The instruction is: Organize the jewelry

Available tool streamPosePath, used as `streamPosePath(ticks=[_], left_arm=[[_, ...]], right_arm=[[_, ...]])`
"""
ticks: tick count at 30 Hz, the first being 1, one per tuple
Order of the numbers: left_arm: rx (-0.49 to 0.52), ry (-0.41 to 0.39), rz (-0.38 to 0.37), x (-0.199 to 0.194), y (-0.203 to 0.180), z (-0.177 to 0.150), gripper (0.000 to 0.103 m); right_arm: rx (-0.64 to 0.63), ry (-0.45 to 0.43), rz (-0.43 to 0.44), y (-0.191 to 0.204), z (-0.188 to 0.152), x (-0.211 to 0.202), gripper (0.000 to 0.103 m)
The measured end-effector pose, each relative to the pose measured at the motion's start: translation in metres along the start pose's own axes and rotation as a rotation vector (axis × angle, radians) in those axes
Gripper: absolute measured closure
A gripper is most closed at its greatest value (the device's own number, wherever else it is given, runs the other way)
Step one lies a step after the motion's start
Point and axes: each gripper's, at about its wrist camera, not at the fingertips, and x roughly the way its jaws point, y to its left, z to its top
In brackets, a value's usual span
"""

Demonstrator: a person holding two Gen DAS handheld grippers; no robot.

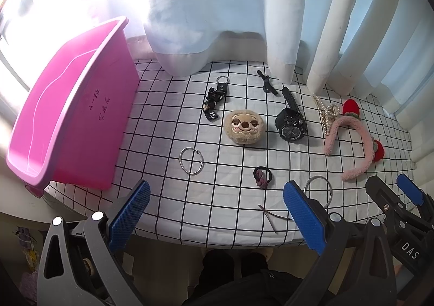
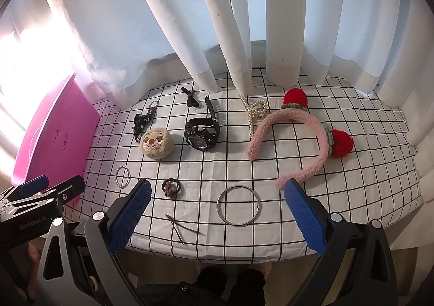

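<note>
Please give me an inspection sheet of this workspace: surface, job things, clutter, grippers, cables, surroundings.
Surface: table under white grid cloth.
Job's things: pink bin at left, tilted; black watch; pink headband; pearl hair claw; large metal bangle; thin bangle; hair tie; hairpins; keychain strap; black bow.
Clutter: plush sloth face.
Grippers: left gripper open, empty; right gripper open, empty.
Cables: nothing seen.
Surroundings: white curtains, bright window.
</note>
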Motion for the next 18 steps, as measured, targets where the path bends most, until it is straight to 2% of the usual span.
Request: streamPosePath(ticks=[18], left_arm=[[0.0,0.019,-0.004,0.0077,-0.0025,-0.0024,0.006]], right_arm=[[0.027,0.01,0.0,-0.0056,-0.0047,0.0035,0.009]])
